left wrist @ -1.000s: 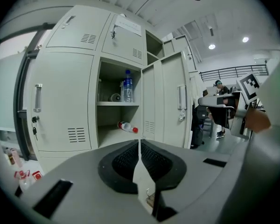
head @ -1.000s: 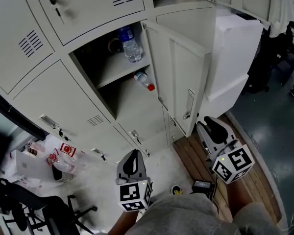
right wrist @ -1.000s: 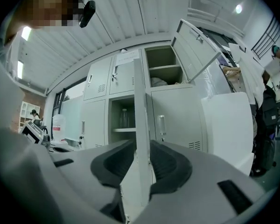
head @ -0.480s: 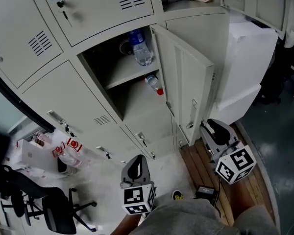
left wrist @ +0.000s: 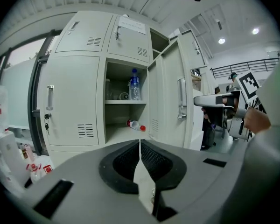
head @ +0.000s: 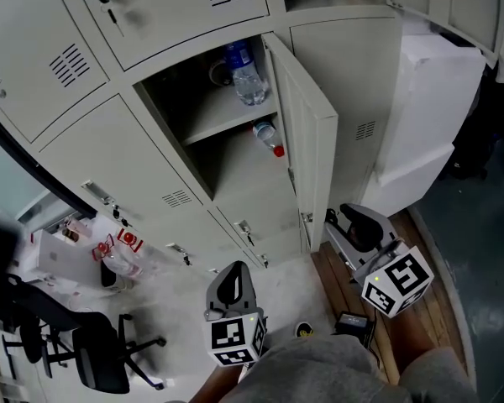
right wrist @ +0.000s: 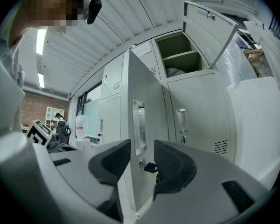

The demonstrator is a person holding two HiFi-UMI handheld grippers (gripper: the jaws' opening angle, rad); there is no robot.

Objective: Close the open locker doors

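Door [head: 307, 133] swung partway shut; right gripper [right wrist: 142, 164] jaws just spread, holding nothing. Press your push flat on its outer face until latched. Left gripper [left wrist: 140, 143] clenched, empty.

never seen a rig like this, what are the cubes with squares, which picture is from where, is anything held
No robot here: a person holds a two-jaw gripper in each hand, and the marker cubes are parts of them. The head view looks down from the person's head: left gripper low in the middle, right gripper beside the open locker door. The other two come from a camera on each gripper, looking along its jaws. Left gripper view: jaws together, holding nothing. In the right gripper view the jaws have just been opening; the door's edge shows in the gap, but the pads do not press on it. Behind that door a water bottle stands on a shelf and a red-capped bottle lies below.
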